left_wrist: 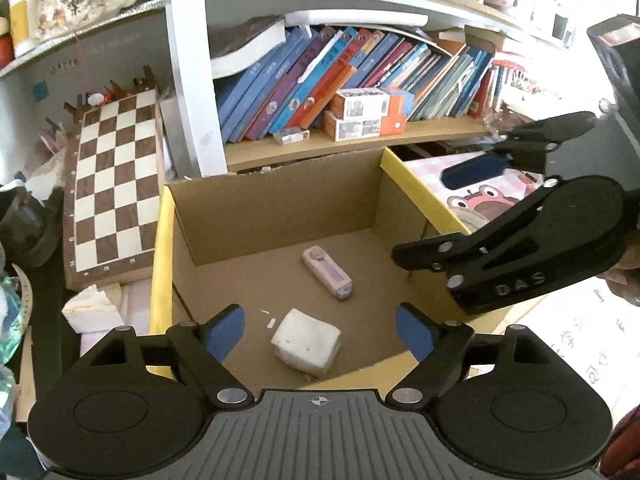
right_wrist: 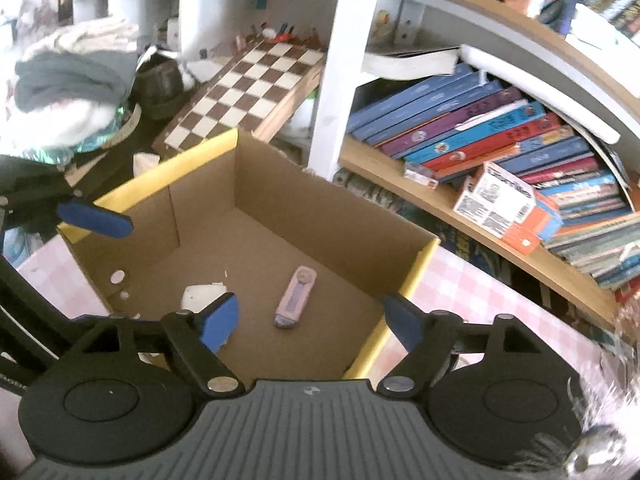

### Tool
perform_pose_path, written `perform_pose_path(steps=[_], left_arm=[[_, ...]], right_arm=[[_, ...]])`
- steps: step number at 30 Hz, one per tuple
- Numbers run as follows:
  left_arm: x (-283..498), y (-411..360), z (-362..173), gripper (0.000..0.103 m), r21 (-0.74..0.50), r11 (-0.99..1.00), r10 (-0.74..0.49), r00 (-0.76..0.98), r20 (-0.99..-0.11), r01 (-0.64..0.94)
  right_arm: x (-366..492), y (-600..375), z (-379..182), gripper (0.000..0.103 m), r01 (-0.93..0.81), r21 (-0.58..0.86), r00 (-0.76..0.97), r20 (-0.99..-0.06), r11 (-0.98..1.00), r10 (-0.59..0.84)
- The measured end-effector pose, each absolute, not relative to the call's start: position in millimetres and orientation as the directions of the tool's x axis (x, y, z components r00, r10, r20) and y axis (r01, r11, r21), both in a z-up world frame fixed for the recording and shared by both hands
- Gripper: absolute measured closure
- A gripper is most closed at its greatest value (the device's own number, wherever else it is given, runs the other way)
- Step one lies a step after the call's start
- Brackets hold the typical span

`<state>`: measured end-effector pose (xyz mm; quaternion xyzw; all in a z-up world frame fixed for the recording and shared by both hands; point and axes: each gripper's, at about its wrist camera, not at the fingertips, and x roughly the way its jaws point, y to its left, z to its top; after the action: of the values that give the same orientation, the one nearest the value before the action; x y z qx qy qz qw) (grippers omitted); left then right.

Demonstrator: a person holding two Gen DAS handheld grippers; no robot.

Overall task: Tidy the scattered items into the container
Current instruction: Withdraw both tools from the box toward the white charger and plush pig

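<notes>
An open cardboard box (left_wrist: 264,208) (right_wrist: 320,208) with yellow-edged flaps stands before the bookshelf. On its floor lie a pink utility knife (left_wrist: 327,274) (right_wrist: 295,297) and a white block (left_wrist: 306,344) (right_wrist: 202,294). My left gripper (left_wrist: 320,330) hovers open above the box's near edge, the white block below and between its blue pads, untouched. My right gripper (right_wrist: 310,322) is open over the box, with nothing between its fingers. In the left wrist view the right gripper (left_wrist: 440,216) shows at the right, jaws apart. One blue pad of the left gripper (right_wrist: 96,216) shows at the left of the right wrist view.
A chessboard (left_wrist: 116,184) (right_wrist: 244,92) leans to the left of the box. Bookshelves with slanting books (left_wrist: 340,76) (right_wrist: 500,128) and small cartons (left_wrist: 360,114) rise behind. A pink checked cloth (right_wrist: 472,300) covers the surface right of the box. Clothes (right_wrist: 68,80) pile at the far left.
</notes>
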<state>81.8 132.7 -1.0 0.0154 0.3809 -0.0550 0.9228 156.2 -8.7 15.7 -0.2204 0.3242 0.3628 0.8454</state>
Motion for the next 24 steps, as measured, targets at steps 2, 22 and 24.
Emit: perform_pose_path(steps=[2, 22, 24], left_arm=[[76.2, 131.1, 1.7, 0.018, -0.014, 0.994, -0.086, 0.709, -0.699, 0.108], [50.8, 102.4, 0.8, 0.009, 0.020, 0.997, -0.041, 0.714, -0.699, 0.076], [50.4, 97.8, 1.1, 0.009, 0.027, 0.997, -0.037, 0.712, -0.701, 0.079]], right_arm=[[149.1, -16.9, 18.9, 0.015, -0.743, -0.136, 0.540, -0.700, 0.655, 0.467], [110.6, -85.9, 0.4, 0.010, -0.635, -0.058, 0.559, -0.722, 0.771, 0.407], [108.6, -89.4, -0.3, 0.010, -0.633, -0.053, 0.558, -0.723, 0.772, 0.407]])
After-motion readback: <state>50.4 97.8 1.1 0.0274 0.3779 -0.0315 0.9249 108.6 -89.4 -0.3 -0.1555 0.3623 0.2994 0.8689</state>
